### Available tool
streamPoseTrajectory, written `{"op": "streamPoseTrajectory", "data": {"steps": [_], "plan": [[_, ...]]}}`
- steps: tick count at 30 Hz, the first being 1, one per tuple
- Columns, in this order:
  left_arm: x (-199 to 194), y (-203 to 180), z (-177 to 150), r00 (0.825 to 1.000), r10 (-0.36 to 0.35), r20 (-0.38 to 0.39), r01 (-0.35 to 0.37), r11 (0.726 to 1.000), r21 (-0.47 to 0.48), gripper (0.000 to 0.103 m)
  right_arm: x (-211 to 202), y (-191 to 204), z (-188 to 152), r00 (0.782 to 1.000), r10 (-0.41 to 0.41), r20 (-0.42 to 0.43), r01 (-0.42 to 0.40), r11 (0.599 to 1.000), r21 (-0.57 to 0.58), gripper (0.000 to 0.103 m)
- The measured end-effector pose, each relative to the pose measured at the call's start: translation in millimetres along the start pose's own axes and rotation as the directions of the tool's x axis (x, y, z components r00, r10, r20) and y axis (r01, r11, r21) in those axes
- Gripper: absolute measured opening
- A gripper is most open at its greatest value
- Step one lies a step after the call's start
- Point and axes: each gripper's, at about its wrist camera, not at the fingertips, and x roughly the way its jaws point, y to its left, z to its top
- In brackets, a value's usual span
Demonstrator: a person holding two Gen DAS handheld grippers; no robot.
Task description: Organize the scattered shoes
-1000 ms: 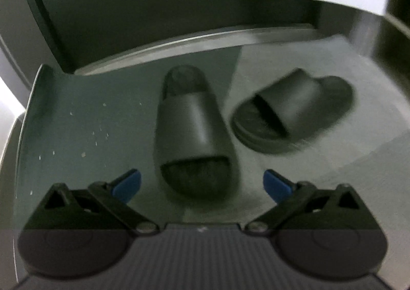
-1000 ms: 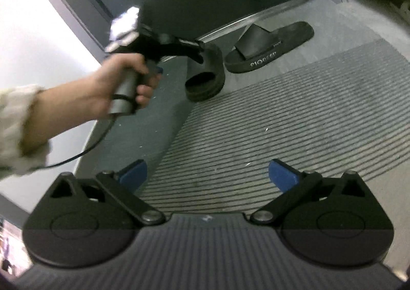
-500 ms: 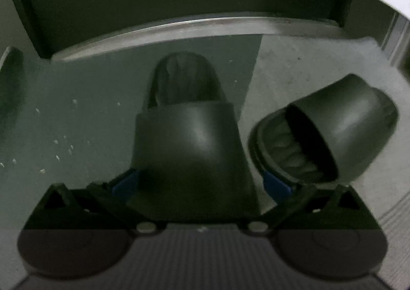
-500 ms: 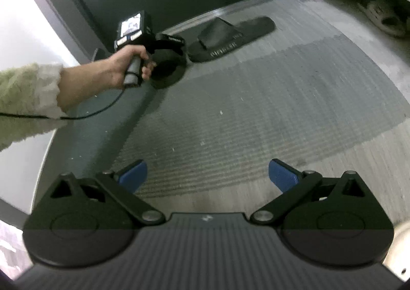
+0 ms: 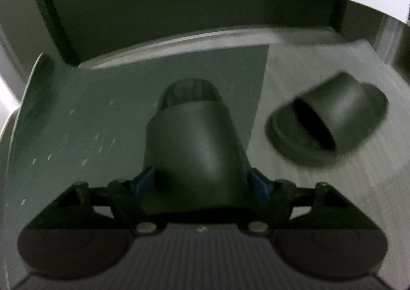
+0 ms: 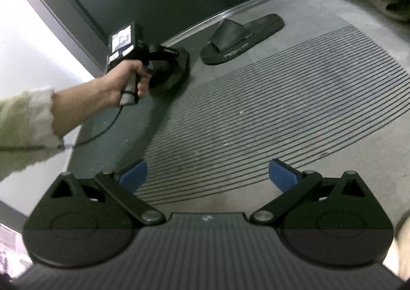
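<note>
Left gripper [image 5: 201,183] clamps slide [image 5: 194,151] — right gripper [image 6: 208,174] agape.

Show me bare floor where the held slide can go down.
Free: the ribbed doormat between the right tool and the second black slide; also the dark floor strip left of the gripped slide. Crowded: the door threshold, where both slides and the left tool meet.
</note>
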Motion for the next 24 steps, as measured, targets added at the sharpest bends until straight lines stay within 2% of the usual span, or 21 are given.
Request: {"op": "streamPoseTrajectory", "data": {"steps": [6, 7, 8, 9, 11, 13, 14, 15, 16, 18, 19, 20, 24], "plan": [[-77.4, 16.0, -66.6, 0.999, -0.016, -0.052, 0.018, 0.999, 0.028, 0.061, -11.0, 23.9, -11.4, 0.994, 0.106, 0.006, -0.107, 0.994, 0.032, 0.103], [-89.0, 15.2, -85.3, 0.996, -0.006, -0.092, 0.011, 0.998, 0.058, 0.057, -16.6, 28.6, -14.7, 0.994, 0.111, 0.011, -0.111, 0.993, 0.035, 0.103], [-97.3, 12.7, -100.5, 0.991, -0.004, -0.131, 0.014, 0.997, 0.078, 0.029, -22.3, 33.3, -18.0, 0.993, 0.116, 0.015, -0.116, 0.993, 0.038, 0.103], [-103.2, 11.4, -108.2, 0.988, -0.018, -0.153, 0.03, 0.996, 0.079, 0.007, -29.7, 34.8, -23.9, 0.992, 0.127, 0.023, -0.128, 0.991, 0.046, 0.103], [-132.4, 11.6, -138.3, 0.981, -0.068, -0.182, 0.082, 0.994, 0.068, 0.007, -45.1, 37.0, -36.5, 0.988, 0.152, 0.039, -0.155, 0.986, 0.065, 0.103], [-160.3, 15.3, -153.8, 0.985, -0.075, -0.153, 0.088, 0.993, 0.08, 0.012, -54.3, 41.2, -42.8, 0.991, 0.129, 0.029, -0.13, 0.991, 0.04, 0.103], [-174.0, 17.3, -158.6, 0.988, -0.081, -0.13, 0.094, 0.991, 0.091, 0.022, -61.7, 44.4, -44.2, 0.992, 0.118, 0.033, -0.119, 0.992, 0.033, 0.103], [-182.9, 17.0, -161.7, 0.989, -0.092, -0.114, 0.103, 0.99, 0.096, 0.037, -69.1, 47.5, -45.1, 0.993, 0.109, 0.038, -0.11, 0.993, 0.028, 0.103], [-195.5, 18.3, -165.7, 0.989, -0.124, -0.085, 0.132, 0.986, 0.099, 0.047, -75.2, 50.0, -45.8, 0.992, 0.11, 0.055, -0.112, 0.993, 0.032, 0.103], [-209.3, 22.3, -169.5, 0.987, -0.158, -0.038, 0.161, 0.982, 0.098, 0.091, -89.9, 53.8, -48.2, 0.987, 0.125, 0.105, -0.129, 0.991, 0.029, 0.103], [-213.0, 24.8, -171.5, 0.988, -0.152, -0.001, 0.152, 0.983, 0.101, 0.096, -94.8, 55.5, -49.4, 0.984, 0.132, 0.122, -0.136, 0.99, 0.021, 0.103], [-213.7, 26.1, -172.8, 0.99, -0.142, 0.024, 0.138, 0.985, 0.107, 0.097, -97.6, 57.2, -50.7, 0.983, 0.129, 0.128, -0.131, 0.991, 0.011, 0.103], [-197.4, 20.1, -165.6, 0.991, -0.132, 0.006, 0.131, 0.984, 0.117, 0.099, -101.3, 59.5, -55.1, 0.985, 0.129, 0.118, -0.128, 0.992, -0.015, 0.103]]}}
